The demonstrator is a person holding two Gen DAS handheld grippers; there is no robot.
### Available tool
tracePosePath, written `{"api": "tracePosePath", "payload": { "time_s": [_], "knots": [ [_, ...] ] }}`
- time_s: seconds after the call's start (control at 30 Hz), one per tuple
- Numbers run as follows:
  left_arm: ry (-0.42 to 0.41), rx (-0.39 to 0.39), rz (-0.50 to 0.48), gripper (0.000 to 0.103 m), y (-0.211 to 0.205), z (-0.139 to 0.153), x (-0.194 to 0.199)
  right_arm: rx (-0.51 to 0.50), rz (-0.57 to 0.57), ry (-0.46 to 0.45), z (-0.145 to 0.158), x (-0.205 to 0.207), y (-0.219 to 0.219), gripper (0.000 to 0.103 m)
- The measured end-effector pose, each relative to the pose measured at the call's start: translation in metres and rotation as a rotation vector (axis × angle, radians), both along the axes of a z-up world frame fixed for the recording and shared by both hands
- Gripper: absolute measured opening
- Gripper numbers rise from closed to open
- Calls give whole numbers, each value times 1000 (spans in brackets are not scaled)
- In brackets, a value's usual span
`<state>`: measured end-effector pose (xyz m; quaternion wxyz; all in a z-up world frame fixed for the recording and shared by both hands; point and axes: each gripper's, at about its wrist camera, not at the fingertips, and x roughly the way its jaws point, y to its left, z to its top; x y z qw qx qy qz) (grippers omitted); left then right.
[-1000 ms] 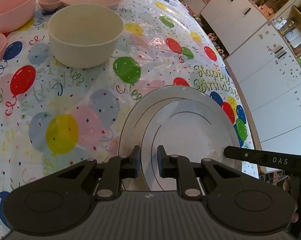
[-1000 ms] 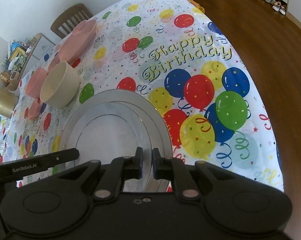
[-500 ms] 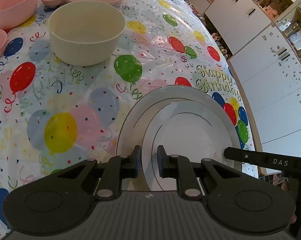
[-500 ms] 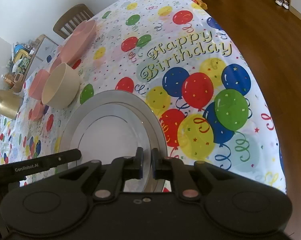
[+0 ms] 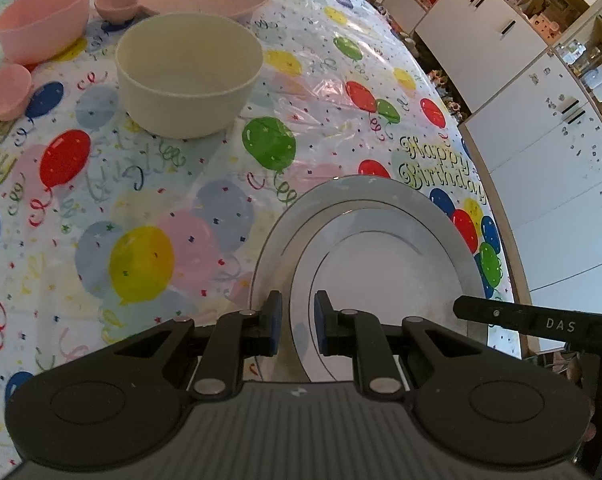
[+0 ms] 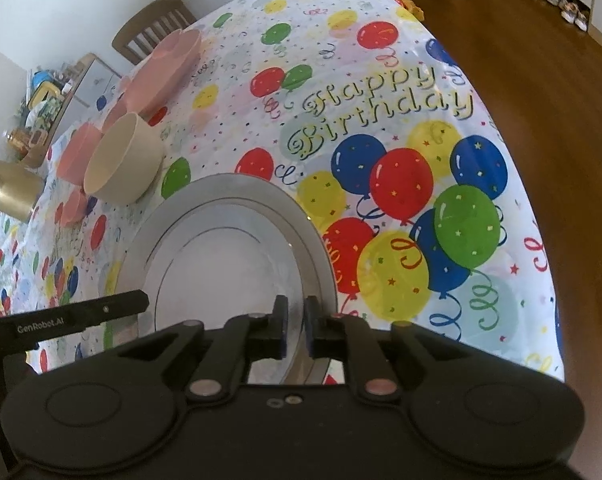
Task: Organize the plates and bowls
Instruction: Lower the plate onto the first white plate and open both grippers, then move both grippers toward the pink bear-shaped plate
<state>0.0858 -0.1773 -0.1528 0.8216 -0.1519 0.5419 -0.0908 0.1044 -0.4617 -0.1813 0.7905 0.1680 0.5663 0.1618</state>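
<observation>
On the far left of the balloon-print tablecloth (image 5: 149, 216) sit pink bowls (image 5: 41, 30), then a cream bowl (image 5: 189, 76), well apart from the white plates. The left gripper (image 5: 295, 322) has its jaws narrowed around the near rim of the smaller plate (image 5: 381, 272), which is stacked on the larger plate (image 5: 277, 240). The right gripper (image 6: 294, 326) pinches the stack's opposite rim (image 6: 301, 264), jaws almost together.

My left gripper (image 5: 295, 328): matte black body, ribbed grey plate at the base, two round recessed discs, silver pivot pins, blue pads (image 5: 276, 322) on black fingers. My right gripper (image 6: 294, 330): the same black shell, pink-tinted pins, small screws at centre. White lettering: "DAS" on one side bar, "GenRobot.AI" on the other.
</observation>
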Motion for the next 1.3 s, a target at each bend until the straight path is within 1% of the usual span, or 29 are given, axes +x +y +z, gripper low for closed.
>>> {"api": "tracePosePath", "payload": {
  "time_s": [0.17, 0.3, 0.43, 0.53, 0.6, 0.63, 0.73, 0.8, 1.03, 1.07, 1.17, 1.23, 1.3],
  "knots": [
    [-22, 28, -7, 17, 2, 9, -6, 5, 18, -24, 8, -3, 2, 19],
    [-52, 42, -19, 17, 3, 21, -13, -4, 61, -80, 23, -7, 11, 22],
    [-117, 89, -31, 17, 0, 40, -22, -23, 120, -168, 44, -11, 25, 24],
    [-167, 119, -26, 17, 0, 55, -26, -47, 169, -257, 63, -13, 37, 27],
    [-210, 141, -21, 17, -1, 67, -29, -55, 195, -309, 75, -14, 44, 33],
    [-229, 145, -18, 17, -1, 72, -29, -59, 204, -336, 81, -14, 47, 35],
    [-287, 177, -6, 17, -3, 87, -32, -60, 234, -400, 97, -14, 57, 36],
    [-323, 200, 2, 17, -4, 97, -33, -52, 254, -433, 106, -13, 64, 41],
    [-401, 252, 46, 17, -1, 125, -34, -41, 285, -533, 131, -13, 82, 54],
    [-411, 259, 50, 17, 0, 129, -34, -45, 289, -553, 135, -14, 85, 59],
    [-444, 270, 67, 18, 4, 140, -33, -49, 301, -610, 146, -14, 92, 66],
    [-462, 274, 78, 22, 8, 147, -31, -49, 300, -630, 151, -12, 95, 70],
    [-479, 281, 91, 33, 12, 153, -29, -44, 297, -643, 156, -9, 99, 75]
  ]
}}
